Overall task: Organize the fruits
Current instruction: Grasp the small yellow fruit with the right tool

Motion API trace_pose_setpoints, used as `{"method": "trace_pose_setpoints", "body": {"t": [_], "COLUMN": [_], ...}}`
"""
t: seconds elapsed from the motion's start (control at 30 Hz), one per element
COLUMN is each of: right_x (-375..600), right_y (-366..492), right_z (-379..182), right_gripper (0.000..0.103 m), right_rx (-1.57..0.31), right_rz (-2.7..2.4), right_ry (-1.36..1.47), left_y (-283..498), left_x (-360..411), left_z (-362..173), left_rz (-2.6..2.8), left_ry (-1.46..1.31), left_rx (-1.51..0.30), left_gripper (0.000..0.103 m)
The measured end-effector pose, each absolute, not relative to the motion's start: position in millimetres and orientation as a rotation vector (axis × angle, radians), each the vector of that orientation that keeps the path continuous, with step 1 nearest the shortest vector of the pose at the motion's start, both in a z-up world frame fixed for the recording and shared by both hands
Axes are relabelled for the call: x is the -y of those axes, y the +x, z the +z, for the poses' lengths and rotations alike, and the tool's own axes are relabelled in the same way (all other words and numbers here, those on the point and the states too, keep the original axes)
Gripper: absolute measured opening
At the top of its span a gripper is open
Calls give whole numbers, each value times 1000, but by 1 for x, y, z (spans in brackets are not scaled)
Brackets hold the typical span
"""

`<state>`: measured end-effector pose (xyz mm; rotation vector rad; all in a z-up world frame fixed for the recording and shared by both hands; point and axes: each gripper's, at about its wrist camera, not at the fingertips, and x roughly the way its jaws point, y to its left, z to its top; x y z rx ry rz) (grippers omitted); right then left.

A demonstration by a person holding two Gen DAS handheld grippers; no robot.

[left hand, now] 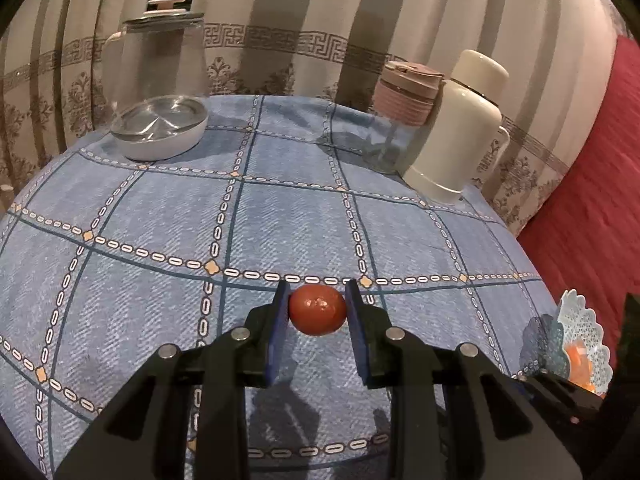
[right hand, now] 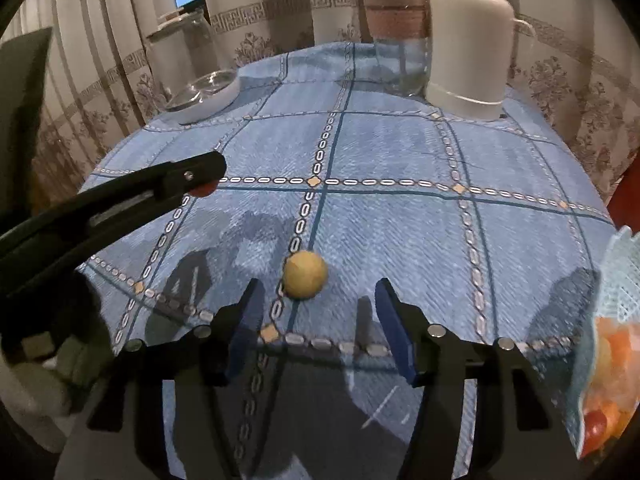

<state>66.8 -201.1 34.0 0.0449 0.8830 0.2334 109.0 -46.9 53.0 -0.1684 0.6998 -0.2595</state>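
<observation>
My left gripper (left hand: 318,292) is shut on a small red fruit (left hand: 318,310) and holds it above the blue checked tablecloth (left hand: 280,208). The right wrist view shows that same gripper (right hand: 200,178) at the left, the red fruit (right hand: 204,190) peeking from under its fingers. My right gripper (right hand: 319,282) stands open over the cloth. A round yellow fruit (right hand: 305,275) lies on the table just beyond its fingertips, nearer the left one, touching neither pad. A light blue lacy basket (left hand: 580,324) (right hand: 620,276) with orange and red fruits (right hand: 612,364) stands at the right edge.
At the back of the table stand a glass pitcher on a white base (left hand: 160,92) (right hand: 200,80), a pink-lidded glass jar (left hand: 404,100) (right hand: 396,20) and a white thermos (left hand: 460,128) (right hand: 468,48). Patterned curtains hang behind. A red cloth (left hand: 592,200) lies beyond the right table edge.
</observation>
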Motion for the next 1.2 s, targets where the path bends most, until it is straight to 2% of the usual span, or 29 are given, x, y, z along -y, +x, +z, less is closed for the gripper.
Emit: {"method": "trace_pose_setpoints", "body": {"t": [0.23, 0.37, 0.57, 1.2], "right_x": [191, 190, 187, 213], "right_y": [82, 85, 83, 52], "right_z": [22, 22, 23, 51], "right_gripper": [46, 36, 27, 27], "right_rx": [-911, -908, -909, -839], "right_rz": [226, 211, 221, 192], "right_ry": [15, 2, -2, 99], "left_y": [110, 110, 110, 103], "left_x": [44, 44, 44, 51], "left_z": [54, 53, 53, 58], "left_rz": [-255, -254, -259, -270], "left_ry": [-187, -195, -198, -179], "left_rx": [-702, -707, -709, -687], "left_gripper": [28, 28, 28, 28]}}
